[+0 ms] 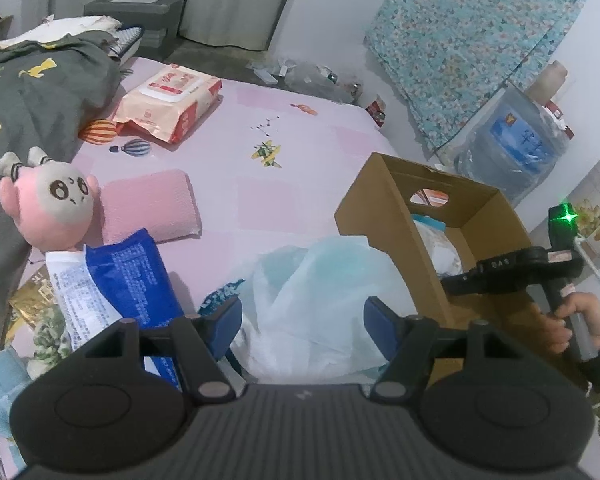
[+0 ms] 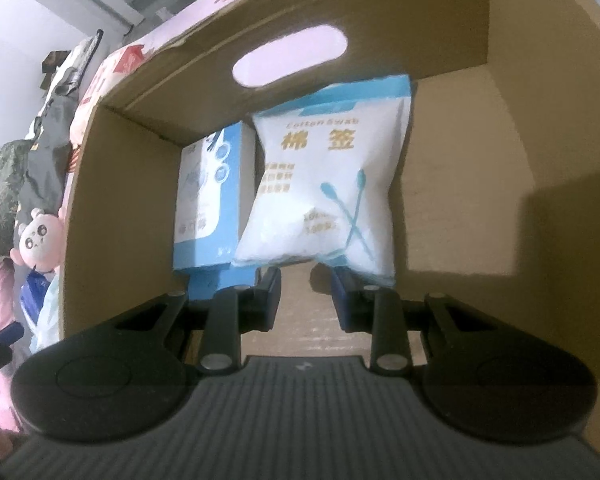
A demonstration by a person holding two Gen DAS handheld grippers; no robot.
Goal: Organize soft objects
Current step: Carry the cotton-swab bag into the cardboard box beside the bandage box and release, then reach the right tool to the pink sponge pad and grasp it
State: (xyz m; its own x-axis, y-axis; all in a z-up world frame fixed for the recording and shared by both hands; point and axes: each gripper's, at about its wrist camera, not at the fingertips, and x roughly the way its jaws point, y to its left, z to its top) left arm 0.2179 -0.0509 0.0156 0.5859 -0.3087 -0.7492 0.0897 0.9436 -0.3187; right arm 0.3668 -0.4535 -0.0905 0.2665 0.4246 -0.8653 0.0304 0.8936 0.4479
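In the left wrist view my left gripper (image 1: 302, 320) is open, its jaws either side of a white, pale-blue plastic bag (image 1: 316, 292) on the pink bedsheet, next to the cardboard box (image 1: 384, 216). A pink plush doll (image 1: 52, 204), a pink folded cloth (image 1: 152, 204), a blue pack (image 1: 132, 276) and an orange wet-wipes pack (image 1: 168, 100) lie on the bed. My right gripper (image 2: 306, 276) is open inside the box (image 2: 460, 184), just below a white cotton-swab bag (image 2: 324, 196) that leans beside a blue-white carton (image 2: 212, 200). The right gripper body (image 1: 512, 272) reaches over the box.
A dark green quilt (image 1: 32, 92) covers the bed's left side. A water jug (image 1: 516, 136) and a floral cover (image 1: 476, 36) stand beyond the bed at right. Small clutter lies on the floor at the far bed edge (image 1: 300, 76).
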